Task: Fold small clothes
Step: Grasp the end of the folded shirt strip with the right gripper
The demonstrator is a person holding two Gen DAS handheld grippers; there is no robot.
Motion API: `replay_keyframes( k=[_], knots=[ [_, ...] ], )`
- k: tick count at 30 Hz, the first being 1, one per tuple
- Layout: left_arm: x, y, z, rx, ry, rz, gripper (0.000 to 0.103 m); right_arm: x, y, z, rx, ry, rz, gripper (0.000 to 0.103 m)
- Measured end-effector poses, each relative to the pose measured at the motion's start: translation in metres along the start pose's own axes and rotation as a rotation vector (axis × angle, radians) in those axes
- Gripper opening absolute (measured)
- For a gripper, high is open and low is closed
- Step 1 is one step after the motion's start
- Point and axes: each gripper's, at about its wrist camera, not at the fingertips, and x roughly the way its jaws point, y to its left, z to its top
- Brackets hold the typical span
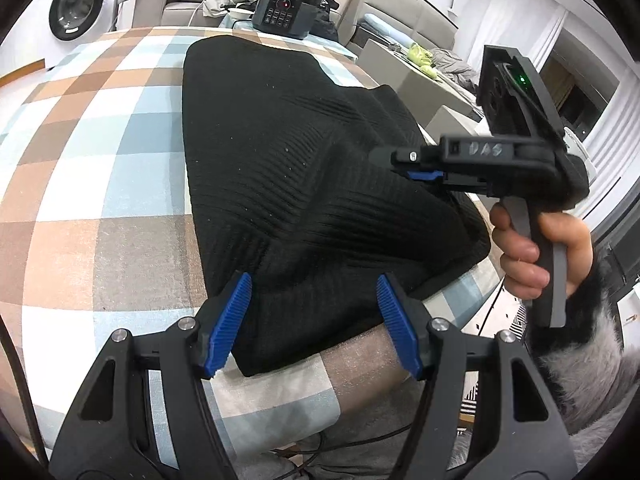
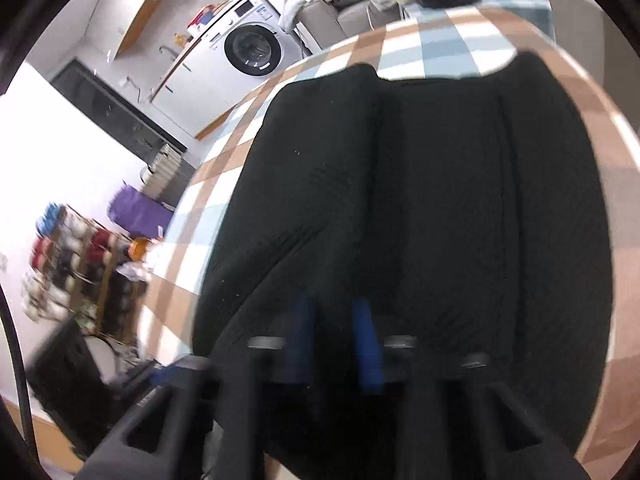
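A black ribbed knit garment (image 1: 280,140) lies on a table covered by a brown, blue and white checked cloth (image 1: 100,200). My left gripper (image 1: 314,286) is open, its blue pads (image 1: 234,320) standing on either side of the garment's near corner without pressing it. At the right, a hand (image 1: 532,248) holds my right gripper (image 1: 400,164), which is shut on the garment's right edge, and the cloth tents up toward it. The right wrist view is blurred: the garment (image 2: 440,200) fills it, with the right gripper (image 2: 332,328) pinching black fabric.
A dark electric cooker (image 1: 286,8) stands at the table's far end. Beyond the table are a washing machine (image 1: 80,4), a sofa with strewn clothes (image 1: 188,0) and a shoe rack (image 2: 72,264). The table's right edge (image 1: 476,284) runs close to the garment.
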Motion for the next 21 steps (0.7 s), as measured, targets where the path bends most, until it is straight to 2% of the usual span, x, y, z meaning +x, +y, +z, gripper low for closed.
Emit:
replay_keyframes(
  k=[2,4,6,8,9,10,13,16,21],
  knots=[
    [-0.003,0.001,0.001,0.001,-0.004,0.013,0.063,-0.017,0.012,0.008,-0.061,-0.088,0.011,0.008],
    [-0.009,0.002,0.002,-0.006,-0.019,0.026,0.063,-0.030,0.019,0.014,-0.098,-0.139,-0.046,0.008],
    [-0.015,0.005,0.002,-0.020,-0.032,0.023,0.063,-0.026,0.017,0.018,-0.113,-0.140,-0.177,0.009],
    [-0.017,0.008,0.003,-0.033,-0.041,0.029,0.063,-0.017,0.005,0.016,-0.081,-0.087,-0.233,0.010],
    [-0.017,0.009,0.004,-0.035,-0.040,0.036,0.063,-0.015,-0.002,0.014,-0.052,-0.062,-0.225,0.010],
    [-0.018,0.010,0.005,-0.038,-0.040,0.045,0.063,-0.019,-0.007,0.009,-0.028,-0.060,-0.176,0.014],
    [-0.022,0.012,0.007,-0.050,-0.047,0.038,0.063,-0.036,-0.015,-0.006,-0.017,-0.071,-0.116,0.032],
    [-0.022,0.013,0.011,-0.057,-0.050,0.018,0.063,-0.053,-0.022,-0.028,0.023,-0.072,-0.037,0.041],
    [-0.011,0.011,0.015,-0.055,-0.028,0.006,0.063,-0.065,-0.034,-0.060,0.060,-0.048,0.015,0.044]
  ],
)
